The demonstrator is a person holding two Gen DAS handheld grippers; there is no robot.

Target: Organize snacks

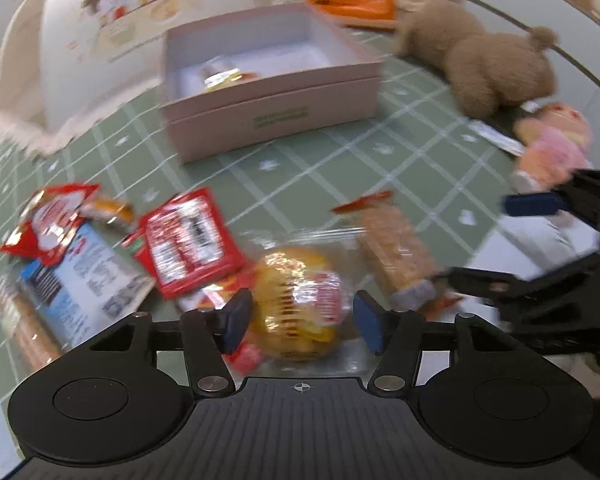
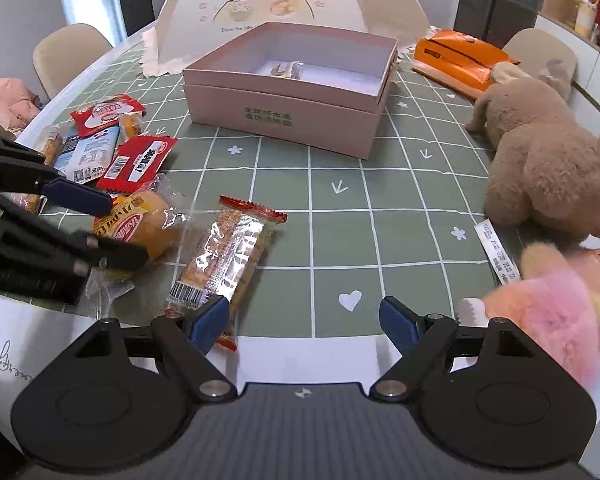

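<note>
Jaws on the left gripper (image 1: 302, 322) stand apart, straddling a wrapped yellow bun (image 1: 300, 304) that lies on the green checked tablecloth (image 1: 320, 168); the pads look close to its wrapper on both sides, though blur makes it hard to tell whether they touch. From this left wrist view, the pink box (image 1: 268, 92) sits farther off with only one small wrapped snack (image 1: 224, 76) inside. To the left lie the red packets (image 1: 188, 240), a blue-and-white pack (image 1: 84, 280) and more, and a cracker pack (image 1: 396, 244) sits just right of the bun.

Over in the right wrist view, the right gripper (image 2: 304, 320) hangs released and empty above the near table edge, its left pad over the near end of the cracker pack (image 2: 228, 256). The pink box (image 2: 296, 84) at the far side again shows a single item (image 2: 286, 69). Bun (image 2: 148, 224), red packets (image 2: 138, 164) and the rest of the pile are still out on the cloth at left; the plush toys (image 2: 540, 168) lie at right.

My guess: barely started, one snack boxed, some half-dozen left, the bun likely next.
</note>
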